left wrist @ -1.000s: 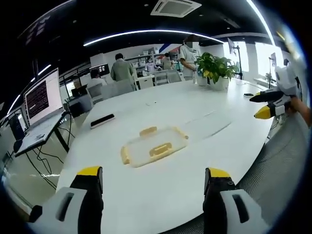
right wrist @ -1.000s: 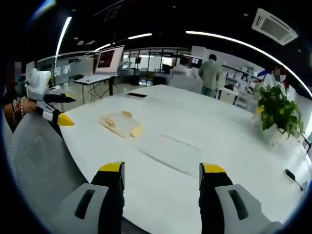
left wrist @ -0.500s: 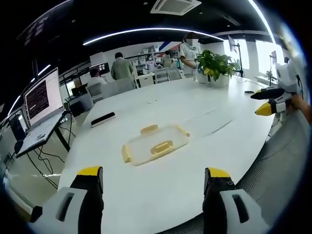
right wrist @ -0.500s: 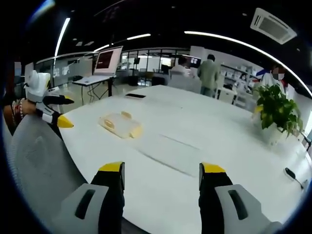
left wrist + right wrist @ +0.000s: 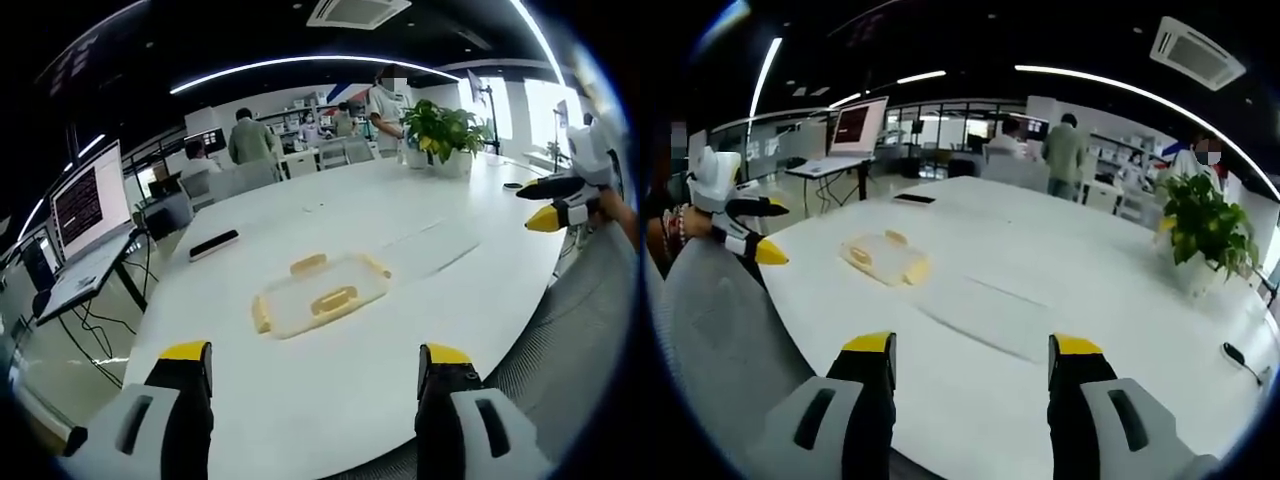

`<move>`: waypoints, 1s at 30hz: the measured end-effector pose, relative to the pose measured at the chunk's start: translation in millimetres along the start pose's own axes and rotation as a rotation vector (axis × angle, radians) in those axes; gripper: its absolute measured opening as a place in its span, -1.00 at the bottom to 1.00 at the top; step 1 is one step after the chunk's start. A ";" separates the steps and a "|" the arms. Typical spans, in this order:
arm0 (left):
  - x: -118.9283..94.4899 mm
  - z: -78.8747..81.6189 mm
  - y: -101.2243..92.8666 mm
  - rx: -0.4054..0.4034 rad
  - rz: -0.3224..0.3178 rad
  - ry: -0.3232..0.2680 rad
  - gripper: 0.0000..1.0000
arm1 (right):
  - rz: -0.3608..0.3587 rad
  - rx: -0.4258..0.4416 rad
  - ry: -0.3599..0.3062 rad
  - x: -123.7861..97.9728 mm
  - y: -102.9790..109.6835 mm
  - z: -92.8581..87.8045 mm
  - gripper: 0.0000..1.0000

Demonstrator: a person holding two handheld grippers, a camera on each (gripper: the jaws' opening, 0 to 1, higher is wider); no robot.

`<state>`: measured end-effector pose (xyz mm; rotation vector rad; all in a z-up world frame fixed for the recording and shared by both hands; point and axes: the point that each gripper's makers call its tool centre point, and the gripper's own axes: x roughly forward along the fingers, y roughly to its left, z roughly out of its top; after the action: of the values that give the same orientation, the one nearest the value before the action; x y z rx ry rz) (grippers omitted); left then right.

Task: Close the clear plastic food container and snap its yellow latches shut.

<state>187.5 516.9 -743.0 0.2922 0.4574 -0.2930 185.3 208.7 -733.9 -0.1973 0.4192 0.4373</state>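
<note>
Clear plastic food container (image 5: 320,300) with yellow latches (image 5: 333,299) is lying flat on the white table (image 5: 400,230), sitting just above the centre of the left gripper view and, in the right gripper view, at about 10 o'clock from centre (image 5: 885,260). Whether its latches are snapped down cannot be told at this size. Left gripper (image 5: 315,375) is hanging over the near table edge with its yellow-tipped jaws spread wide and nothing between them, well short of the container; it is also showing at 9 o'clock in the right gripper view (image 5: 755,235), held in a hand (image 5: 670,225) beside a grey chair back (image 5: 720,340). Right gripper (image 5: 970,365) is likewise gaping wide and holding nothing, and is appearing at 3 o'clock in the left gripper view (image 5: 555,200). A potted plant (image 5: 440,135) is standing at the table's far side, a dark phone-like slab (image 5: 212,244) is lying at 10 o'clock from the container, a laptop (image 5: 85,205) is glowing on a side stand, and people (image 5: 250,140) are standing beyond.
</note>
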 end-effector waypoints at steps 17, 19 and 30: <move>-1.5 0.5 -3.4 0.003 -0.024 -0.014 0.63 | -0.001 0.016 0.024 0.3 1.0 -5.0 0.18; -2.1 2.0 -3.9 -0.009 -0.032 -0.024 0.64 | 0.006 0.007 0.025 0.5 3.5 -4.6 0.20; -2.3 -4.9 -20.4 -0.058 -0.147 0.020 0.78 | -0.013 -0.045 0.065 0.7 5.4 -7.3 0.25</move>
<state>176.6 500.3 -750.4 0.2055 0.5074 -0.4195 180.9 211.7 -741.3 -0.2588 0.4722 0.4285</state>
